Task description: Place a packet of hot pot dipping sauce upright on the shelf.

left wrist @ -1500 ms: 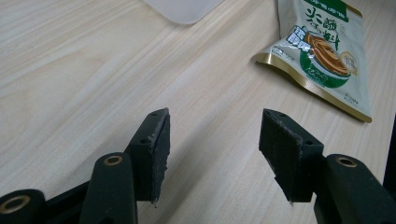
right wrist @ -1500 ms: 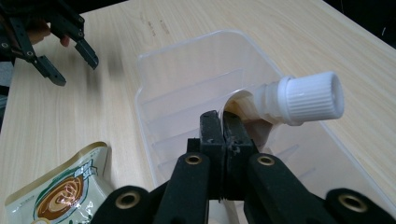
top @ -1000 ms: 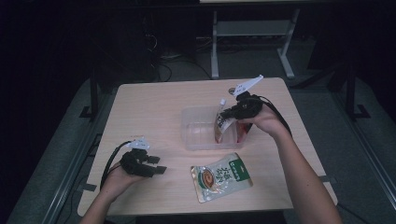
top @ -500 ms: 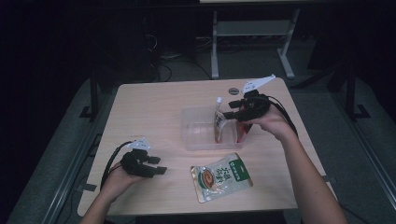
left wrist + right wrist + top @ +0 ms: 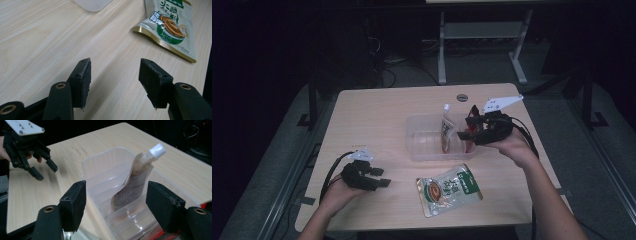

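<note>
The right gripper (image 5: 464, 131) has just been opening and has drawn back from the clear plastic box (image 5: 422, 148); its jaws now stand spread with nothing between them. The spouted pouch (image 5: 446, 131) it carried a second ago is released and leans upright against the box wall, so that item looks packed. Something red lies under the gripper, too hidden to name. The left gripper (image 5: 382, 177) rests on the table (image 5: 372, 115), jaws apart and empty, near the green pouch (image 5: 449, 188), probably next.

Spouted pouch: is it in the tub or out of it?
In: the pouch leans upright against the tub wall, spout on top.
</note>
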